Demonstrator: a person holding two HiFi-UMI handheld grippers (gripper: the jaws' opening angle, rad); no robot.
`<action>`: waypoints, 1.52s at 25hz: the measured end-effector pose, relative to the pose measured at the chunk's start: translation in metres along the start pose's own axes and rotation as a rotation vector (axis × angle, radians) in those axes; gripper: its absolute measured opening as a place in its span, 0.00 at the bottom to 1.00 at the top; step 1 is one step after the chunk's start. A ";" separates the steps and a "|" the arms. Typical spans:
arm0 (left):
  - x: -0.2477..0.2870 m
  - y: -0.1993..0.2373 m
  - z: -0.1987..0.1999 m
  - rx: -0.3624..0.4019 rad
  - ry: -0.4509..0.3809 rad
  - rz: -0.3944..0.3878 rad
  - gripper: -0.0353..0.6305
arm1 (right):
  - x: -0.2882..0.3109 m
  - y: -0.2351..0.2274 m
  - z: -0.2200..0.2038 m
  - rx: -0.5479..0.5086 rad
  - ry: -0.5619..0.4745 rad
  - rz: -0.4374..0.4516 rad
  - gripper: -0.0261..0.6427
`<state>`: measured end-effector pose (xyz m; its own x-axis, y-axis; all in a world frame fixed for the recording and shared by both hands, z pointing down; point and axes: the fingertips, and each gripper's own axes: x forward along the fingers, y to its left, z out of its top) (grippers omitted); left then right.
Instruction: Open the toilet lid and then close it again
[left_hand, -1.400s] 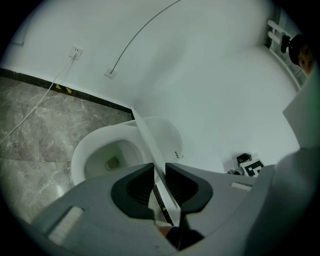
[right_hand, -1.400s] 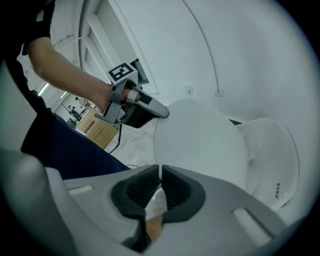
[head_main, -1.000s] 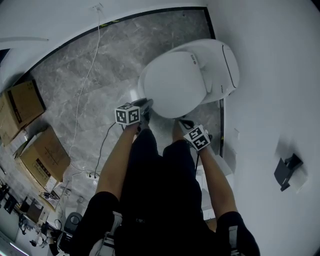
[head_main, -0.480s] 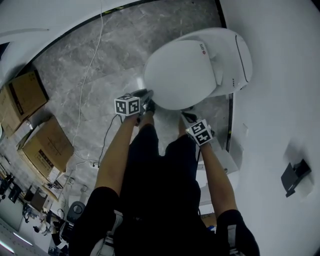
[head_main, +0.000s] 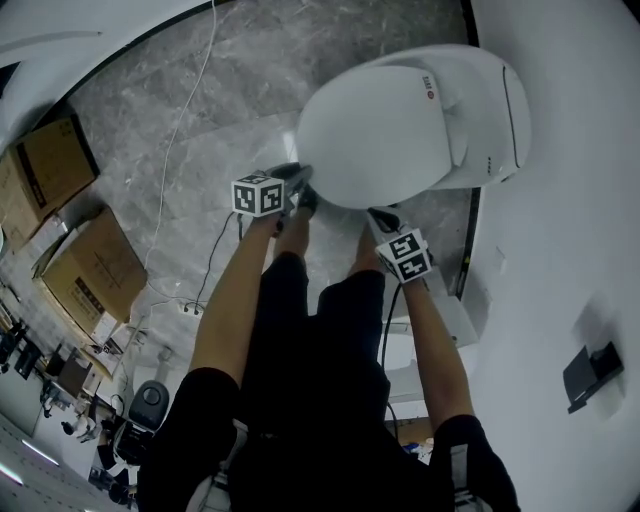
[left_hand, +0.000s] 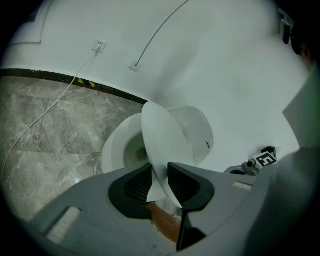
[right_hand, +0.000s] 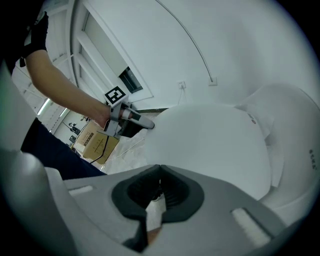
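Note:
The white toilet lid (head_main: 385, 125) stands partly raised; in the left gripper view it rises edge-on (left_hand: 162, 145) above the open bowl (left_hand: 117, 150). My left gripper (head_main: 300, 180) is at the lid's front left rim. The rim sits between its jaws (left_hand: 160, 170) and touches both pads; these jaws have just been opening a little. My right gripper (head_main: 382, 215) hangs at the lid's front right, just beneath the rim. Its jaws (right_hand: 160, 172) are shut with nothing between them, and the lid's smooth top (right_hand: 210, 145) fills the view ahead.
The toilet's rear housing (head_main: 490, 110) backs onto the white wall. Two cardboard boxes (head_main: 60, 160) (head_main: 95, 275) stand on the grey stone floor at left. A white cable (head_main: 185, 110) runs across the floor to a wall socket (left_hand: 100, 45). A black holder (head_main: 590, 375) is on the right wall.
Both grippers have sunk along with the lid's front rim, and the lid lies lower. The head view has closed in, so the toilet sits further up and right.

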<state>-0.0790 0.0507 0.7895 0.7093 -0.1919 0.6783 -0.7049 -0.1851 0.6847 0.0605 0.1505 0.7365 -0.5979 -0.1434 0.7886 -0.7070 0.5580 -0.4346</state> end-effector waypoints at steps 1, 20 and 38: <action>0.001 0.004 -0.001 -0.001 0.004 0.005 0.22 | 0.003 -0.001 0.003 0.002 -0.010 0.001 0.04; 0.030 0.051 -0.022 -0.048 0.034 0.037 0.22 | 0.035 -0.024 -0.001 0.015 -0.043 -0.016 0.04; 0.046 0.076 -0.031 -0.047 0.038 0.123 0.23 | 0.052 -0.030 -0.008 0.010 -0.018 -0.008 0.04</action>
<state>-0.1002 0.0574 0.8807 0.6177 -0.1738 0.7669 -0.7862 -0.1170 0.6067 0.0536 0.1326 0.7939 -0.5990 -0.1630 0.7840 -0.7154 0.5487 -0.4326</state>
